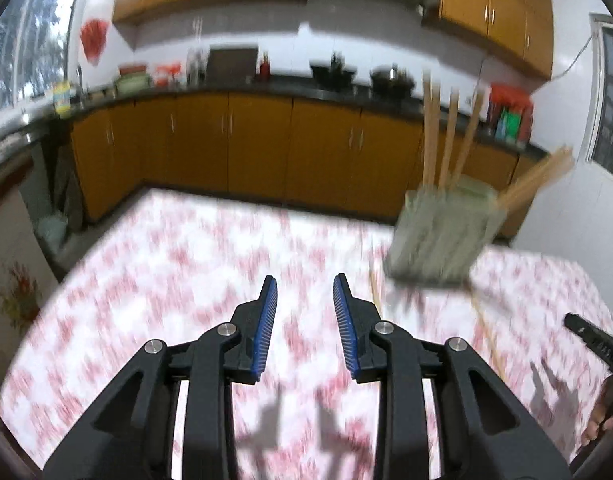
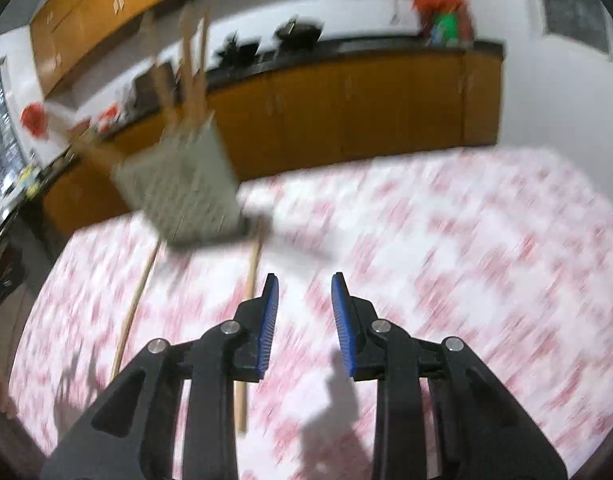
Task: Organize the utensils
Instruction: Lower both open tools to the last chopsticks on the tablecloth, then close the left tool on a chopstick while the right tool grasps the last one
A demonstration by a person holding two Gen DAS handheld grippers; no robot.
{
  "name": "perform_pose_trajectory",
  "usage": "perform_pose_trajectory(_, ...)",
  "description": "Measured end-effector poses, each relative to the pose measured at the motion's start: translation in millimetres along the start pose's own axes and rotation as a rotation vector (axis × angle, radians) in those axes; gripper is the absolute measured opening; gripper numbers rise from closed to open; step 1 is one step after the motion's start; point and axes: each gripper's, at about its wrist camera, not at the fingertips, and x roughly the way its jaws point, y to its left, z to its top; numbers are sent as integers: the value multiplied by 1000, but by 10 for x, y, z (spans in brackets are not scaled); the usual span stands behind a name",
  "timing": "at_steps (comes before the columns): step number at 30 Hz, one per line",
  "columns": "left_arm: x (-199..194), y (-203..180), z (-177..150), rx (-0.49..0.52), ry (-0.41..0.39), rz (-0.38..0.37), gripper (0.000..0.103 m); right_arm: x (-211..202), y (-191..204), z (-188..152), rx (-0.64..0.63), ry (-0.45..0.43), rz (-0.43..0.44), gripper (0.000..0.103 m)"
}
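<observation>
On the worktop (image 1: 186, 248), w/ its red-and-white patterned cloth, a grey-green slotted holder (image 1: 442, 236) stands at the far right in the left view; chopsticks in holder (image 1: 450, 136) point up, some leaning right. Two loose chopsticks (image 2: 248, 312) lie flat on the cloth, long axes running roughly near-to-far, from the holder's base toward the cameras. Left claw (image 1: 305, 284) and right claw (image 2: 305, 282) are both parted, nothing btwn the blue pads, each above bare cloth. Frames heavily blurred; no writing legible.
</observation>
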Motion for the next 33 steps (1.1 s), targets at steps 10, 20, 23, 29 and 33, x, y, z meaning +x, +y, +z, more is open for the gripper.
perform_pose_trajectory(10,261,-208,-416,46,156,-49,31,374,445,-440,-127,143,42,27)
perform_pose_trajectory(20,422,-468,-620,86,223,-106,31,432,184,-435,-56,137,-21,8)
perform_pose_trajectory(23,500,-544,-675,100,246,-99,31,427,119,-419,-40,134,-27,8)
perform_pose_trajectory(29,617,-640,-753,125,274,-84,24,429,96,-423,-35,130,-27,8)
perform_pose_trajectory(33,676,-612,-723,129,276,-65,8,420,88,-426,-34,130,-25,8)
